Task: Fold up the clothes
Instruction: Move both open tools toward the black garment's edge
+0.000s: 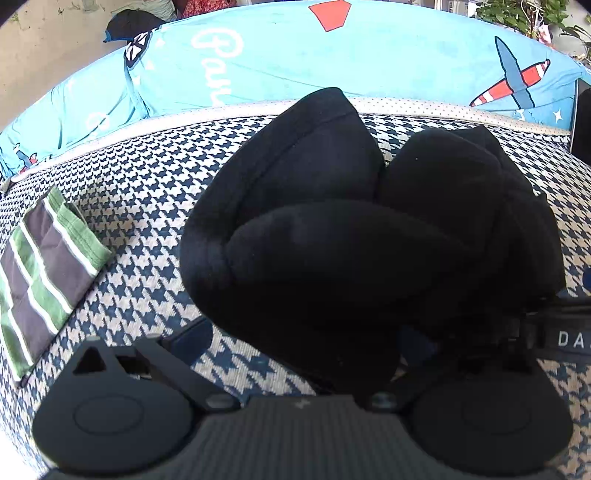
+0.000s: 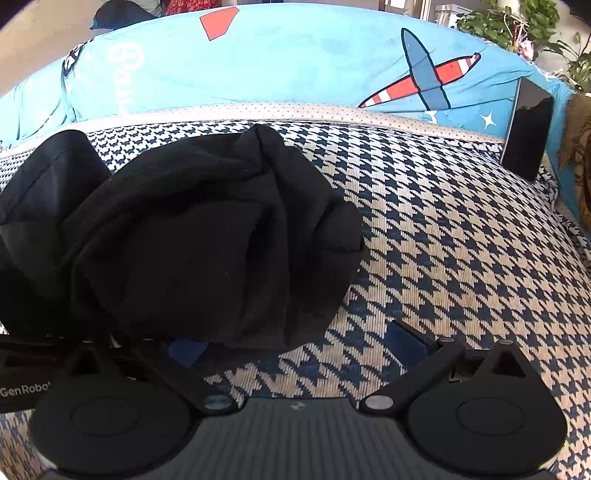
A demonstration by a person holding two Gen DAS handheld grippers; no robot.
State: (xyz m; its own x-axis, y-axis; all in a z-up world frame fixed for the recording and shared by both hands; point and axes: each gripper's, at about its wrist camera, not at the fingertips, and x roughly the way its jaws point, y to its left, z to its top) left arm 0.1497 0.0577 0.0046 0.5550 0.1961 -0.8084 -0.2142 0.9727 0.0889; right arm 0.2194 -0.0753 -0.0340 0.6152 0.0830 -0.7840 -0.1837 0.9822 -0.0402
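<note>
1. Black garment (image 1: 351,229), bunched into soft rolls and not yet flat, lies on the houndstooth cushion (image 1: 147,184); in my left view it fills the centre and runs toward 3 o'clock, in my right view (image 2: 184,236) it sits from centre to 9 o'clock.
2. My left claw (image 1: 306,350) has its fingers spread wide; one blue pad (image 1: 192,339) shows bare at 8 o'clock, the other is hidden under the cloth, so I cannot tell whether anything is pinched.
3. My right claw (image 2: 295,343) is also spread wide, the 4 o'clock pad (image 2: 402,339) over bare cushion, the 8 o'clock pad at the garment's hem, gripping nothing that I can see.
4. Striped green and grey folded cloth (image 1: 40,273) rests on the cushion at 9 o'clock, well apart from the black one.
5. Blue airplane-print cover (image 1: 332,62) spans 12 o'clock behind the cushion.
6. Dark phone (image 2: 528,136) leans upright at 2 o'clock in my right view, with leafy plants (image 2: 517,22) beyond.
</note>
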